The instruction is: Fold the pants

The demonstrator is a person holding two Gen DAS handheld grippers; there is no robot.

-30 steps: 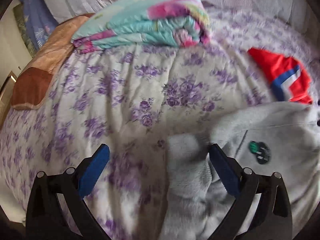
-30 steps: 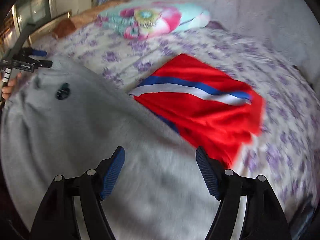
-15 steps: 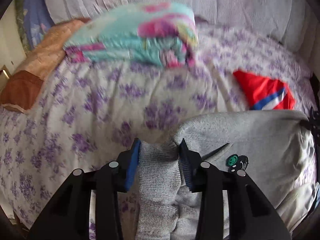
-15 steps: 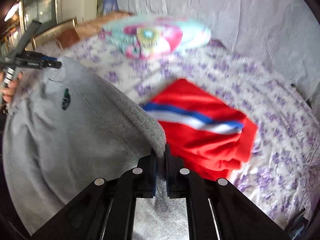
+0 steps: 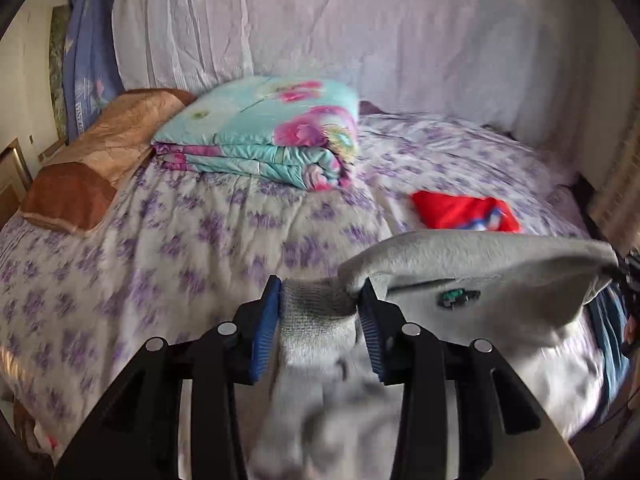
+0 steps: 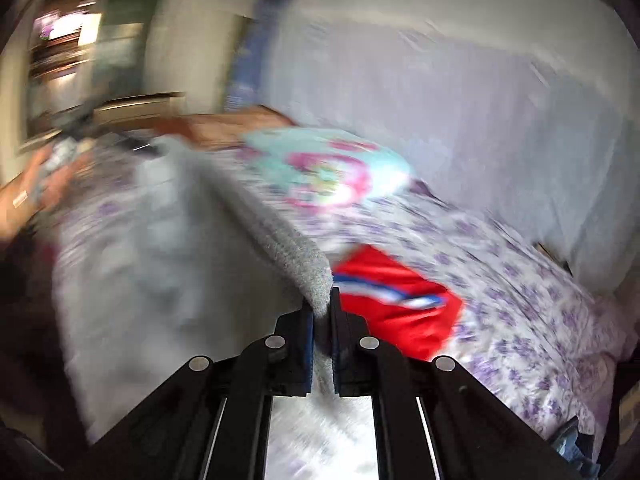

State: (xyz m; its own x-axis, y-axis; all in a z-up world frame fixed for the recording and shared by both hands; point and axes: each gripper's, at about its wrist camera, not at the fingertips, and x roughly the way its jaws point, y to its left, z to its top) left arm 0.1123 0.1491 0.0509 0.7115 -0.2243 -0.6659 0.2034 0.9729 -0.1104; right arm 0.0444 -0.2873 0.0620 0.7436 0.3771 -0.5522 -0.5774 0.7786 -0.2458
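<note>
The grey fleece pants [image 5: 472, 280] hang stretched between my two grippers above the bed. My left gripper [image 5: 318, 308] is shut on a bunched ribbed end of the pants. A small green and black badge [image 5: 454, 295] shows on the cloth to its right. In the right wrist view my right gripper [image 6: 322, 312] is shut on the pants' edge [image 6: 280, 240], and the grey cloth falls away to the left, blurred.
The bed has a purple-flowered sheet [image 5: 180, 240]. A folded turquoise floral quilt [image 5: 264, 136] and a brown pillow [image 5: 92, 160] lie at its far side. A folded red garment with blue and white stripes [image 5: 464, 210] lies to the right, also in the right wrist view [image 6: 400, 308].
Both grippers closed on the pants, then lifted them off the bed. The cloth now hangs taut between them and both views look higher across the bed.
</note>
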